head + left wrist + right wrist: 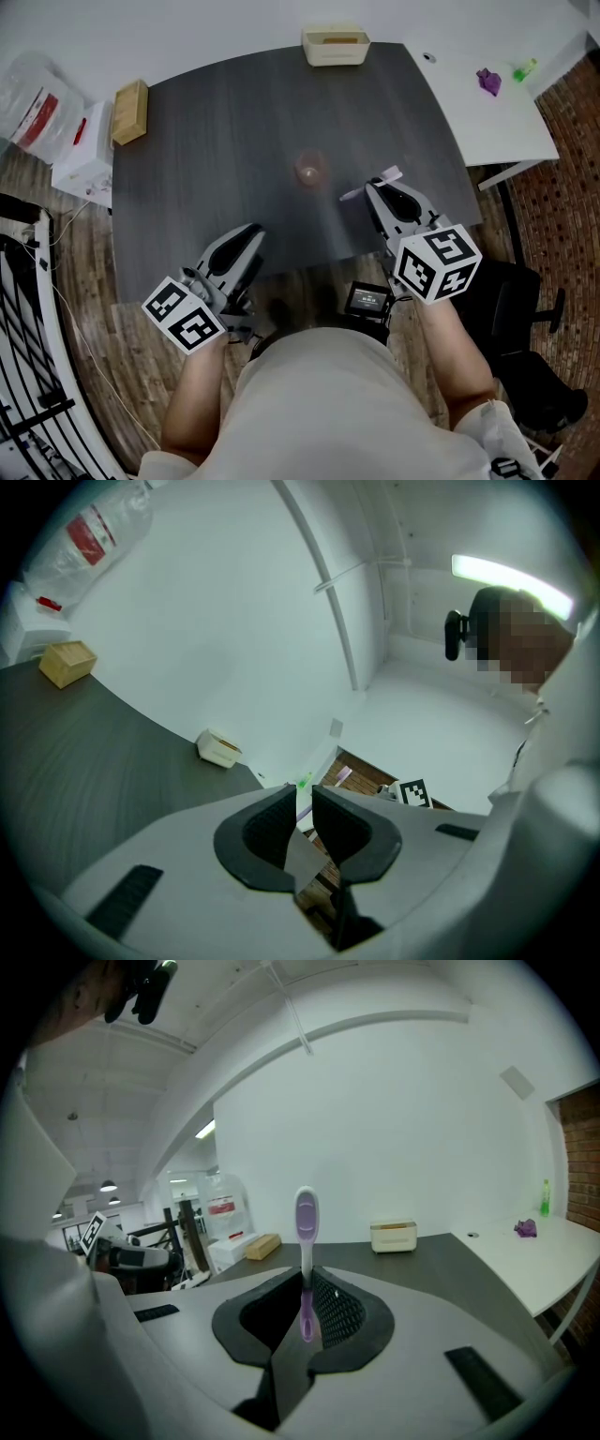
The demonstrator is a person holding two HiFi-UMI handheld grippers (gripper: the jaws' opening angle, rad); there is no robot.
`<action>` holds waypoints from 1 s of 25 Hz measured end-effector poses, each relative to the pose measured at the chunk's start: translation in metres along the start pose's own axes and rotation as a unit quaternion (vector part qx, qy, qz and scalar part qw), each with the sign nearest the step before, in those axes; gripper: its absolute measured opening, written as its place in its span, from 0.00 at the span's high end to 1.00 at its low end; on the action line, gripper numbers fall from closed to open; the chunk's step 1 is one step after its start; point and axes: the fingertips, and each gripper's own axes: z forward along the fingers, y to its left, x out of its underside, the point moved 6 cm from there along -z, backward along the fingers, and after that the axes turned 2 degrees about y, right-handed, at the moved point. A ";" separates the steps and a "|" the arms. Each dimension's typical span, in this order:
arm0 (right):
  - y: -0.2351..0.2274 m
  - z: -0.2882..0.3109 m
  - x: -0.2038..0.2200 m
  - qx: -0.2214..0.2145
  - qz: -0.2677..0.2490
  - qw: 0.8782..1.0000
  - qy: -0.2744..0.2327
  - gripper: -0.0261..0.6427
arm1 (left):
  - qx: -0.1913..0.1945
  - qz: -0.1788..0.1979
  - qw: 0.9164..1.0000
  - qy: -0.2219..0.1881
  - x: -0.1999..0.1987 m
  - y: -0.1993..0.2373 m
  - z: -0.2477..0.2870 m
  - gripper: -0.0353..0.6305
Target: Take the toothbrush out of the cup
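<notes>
Your right gripper [307, 1290] is clamped on the toothbrush [306, 1218], handle end hidden btwn the jaws. Your left gripper [302, 803]: jaws nearly together, empty. Head view shows the cup [310, 170] only faintly, contents unreadable.

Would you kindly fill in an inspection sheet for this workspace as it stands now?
Surface: dark table, wood-grain top.
Job's things: cup upright mid-table; toothbrush out of it, well apart from the cup.
Clutter: wooden block at the left edge; cream box at the far edge.
Grippers: right tongs shut on the toothbrush handle; left tongs nearly together, nothing between them.
Cables: thin cords on the floor at the left.
Surroundings: white table with a green bottle and a purple item; plastic bag; black chair.
</notes>
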 end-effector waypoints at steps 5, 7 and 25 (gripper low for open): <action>0.002 -0.004 0.001 0.000 0.008 1.000 -0.001 0.90 | -0.008 0.000 1.000 -0.002 -0.001 0.000 -0.009 0.89; 0.004 -0.008 0.001 -0.003 0.012 1.000 -0.004 0.90 | -0.011 0.000 1.000 -0.004 0.000 -0.002 -0.013 0.89; 0.012 -0.043 0.011 -0.011 0.022 1.000 -0.004 0.90 | -0.003 -0.006 1.000 0.000 0.011 -0.024 -0.030 0.89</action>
